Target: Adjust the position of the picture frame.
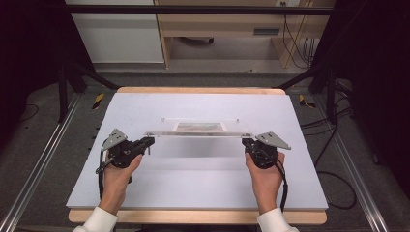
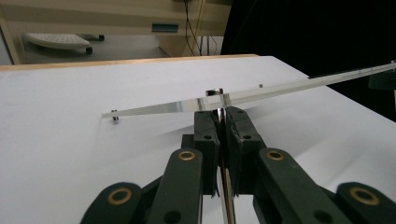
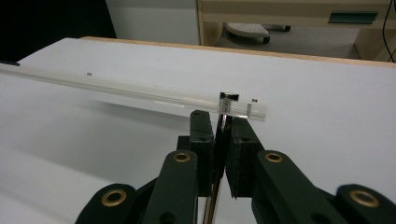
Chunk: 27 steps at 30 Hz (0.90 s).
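The clear acrylic frame (image 1: 199, 128) hangs level above the white table (image 1: 145, 193), its long axis spanning from the left gripper (image 1: 148, 141) to the right gripper (image 1: 246, 142), each clamped shut on a near corner, equally close.
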Tool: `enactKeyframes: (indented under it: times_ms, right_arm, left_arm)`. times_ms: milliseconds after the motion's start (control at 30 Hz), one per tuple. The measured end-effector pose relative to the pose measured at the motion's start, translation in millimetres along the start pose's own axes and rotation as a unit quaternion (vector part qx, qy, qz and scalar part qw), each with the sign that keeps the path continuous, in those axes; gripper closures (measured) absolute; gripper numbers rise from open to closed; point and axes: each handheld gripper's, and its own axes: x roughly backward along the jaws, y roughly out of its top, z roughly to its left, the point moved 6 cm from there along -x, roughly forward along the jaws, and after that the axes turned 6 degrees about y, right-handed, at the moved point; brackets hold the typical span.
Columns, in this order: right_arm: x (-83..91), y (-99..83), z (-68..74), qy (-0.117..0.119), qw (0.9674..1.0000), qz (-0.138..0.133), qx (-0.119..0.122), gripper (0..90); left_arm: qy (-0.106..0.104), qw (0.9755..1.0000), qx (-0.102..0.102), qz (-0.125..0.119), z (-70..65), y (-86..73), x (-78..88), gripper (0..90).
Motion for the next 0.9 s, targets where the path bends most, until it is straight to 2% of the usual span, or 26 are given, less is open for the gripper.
enactKeyframes:
  times_ms: [233,400,533,600,900]
  right_arm:
    - [1.9,-11.2,3.2,0.002,0.9999,0.009,-0.004,82.8]
    - [3.8,-28.2,8.4,0.005,0.9998,0.017,-0.011,83.2]
    - [4.1,-36.1,10.1,0.006,0.9996,0.023,-0.018,83.6]
    - [4.5,-38.2,10.2,0.006,0.9995,0.025,-0.018,83.8]
    - [4.5,-44.4,10.9,0.008,0.9993,0.030,-0.020,84.1]
  left_arm:
    - [0.005,0.9997,-0.002,0.023,-0.3,-9.5,2.0,83.5]
    - [0.012,0.9990,0.004,0.044,1.1,-23.7,4.1,84.2]
    - [0.017,0.9987,0.002,0.049,0.6,-29.5,5.0,84.4]
    - [0.022,0.9984,-0.006,0.052,-0.4,-31.5,5.1,84.4]
    - [0.026,0.9978,-0.012,0.059,-0.2,-36.9,5.0,84.4]
